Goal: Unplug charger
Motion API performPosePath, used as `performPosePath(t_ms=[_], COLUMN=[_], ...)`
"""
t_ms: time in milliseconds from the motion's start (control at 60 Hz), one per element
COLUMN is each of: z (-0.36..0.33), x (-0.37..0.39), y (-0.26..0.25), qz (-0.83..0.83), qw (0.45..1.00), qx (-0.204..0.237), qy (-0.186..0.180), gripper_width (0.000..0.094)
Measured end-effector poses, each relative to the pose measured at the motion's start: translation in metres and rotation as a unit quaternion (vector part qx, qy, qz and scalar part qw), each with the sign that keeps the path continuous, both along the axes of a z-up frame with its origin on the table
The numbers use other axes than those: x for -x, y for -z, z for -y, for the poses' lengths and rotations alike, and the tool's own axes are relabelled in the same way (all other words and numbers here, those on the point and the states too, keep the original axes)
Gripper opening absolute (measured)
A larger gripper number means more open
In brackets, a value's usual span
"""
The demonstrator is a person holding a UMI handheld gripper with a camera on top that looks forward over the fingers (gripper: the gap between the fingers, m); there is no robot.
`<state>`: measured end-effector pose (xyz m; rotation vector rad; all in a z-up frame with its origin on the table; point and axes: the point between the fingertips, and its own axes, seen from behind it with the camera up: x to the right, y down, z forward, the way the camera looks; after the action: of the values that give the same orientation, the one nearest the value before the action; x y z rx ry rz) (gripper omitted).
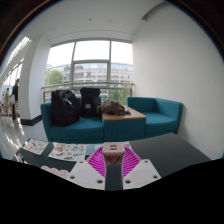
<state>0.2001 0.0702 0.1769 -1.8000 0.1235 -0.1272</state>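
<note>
My gripper (113, 153) points out across a dark table top (165, 150). A small pale, box-shaped charger (113, 148) sits between the fingertips, and both pink pads (98, 160) press against its sides. The charger is held up clear of the table. No socket or cable is visible; the fingers hide what lies under the charger.
Printed sheets (52, 151) lie on the table to the left of the fingers. Beyond are teal sofas (150, 112), two black bags (76, 104) on the left sofa, a wooden side table (122, 118), large windows and a person (13, 98) standing far left.
</note>
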Motion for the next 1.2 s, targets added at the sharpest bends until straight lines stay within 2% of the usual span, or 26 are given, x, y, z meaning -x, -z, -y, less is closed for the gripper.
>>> performPosePath(t_ms=[83, 100, 367, 433, 600, 683, 750, 850, 1017, 1133, 1200], z=[0.0, 0.0, 0.006, 0.009, 0.003, 0.003, 0.003, 0.007, 0.037, 0.076, 0.105], x=[-0.012, -0.005, -0.021, -0.022, -0.024, -0.027, -0.027, -0.024, 0.007, 0.041, 0.058], y=[0.051, 0.075, 0.157, 0.17, 0.168, 0.172, 0.171, 0.15, 0.054, -0.017, -0.04], qz=[-0.006, -0.003, -0.026, -0.028, -0.017, -0.013, 0.001, 0.017, 0.002, -0.002, -0.008], qw=[0.998, 0.998, 0.987, 0.985, 0.986, 0.984, 0.985, 0.989, 0.998, 1.0, 1.0], qx=[0.057, 0.059, 0.157, 0.173, 0.168, 0.175, 0.174, 0.15, 0.069, 0.022, 0.006], qy=[-0.004, -0.003, 0.001, 0.006, 0.01, 0.018, 0.015, 0.009, -0.001, -0.019, -0.019], gripper_width=[0.0178, 0.0178, 0.0217, 0.0229, 0.0303, 0.0418, 0.0463, 0.0563, 0.0749, 0.0781, 0.0781])
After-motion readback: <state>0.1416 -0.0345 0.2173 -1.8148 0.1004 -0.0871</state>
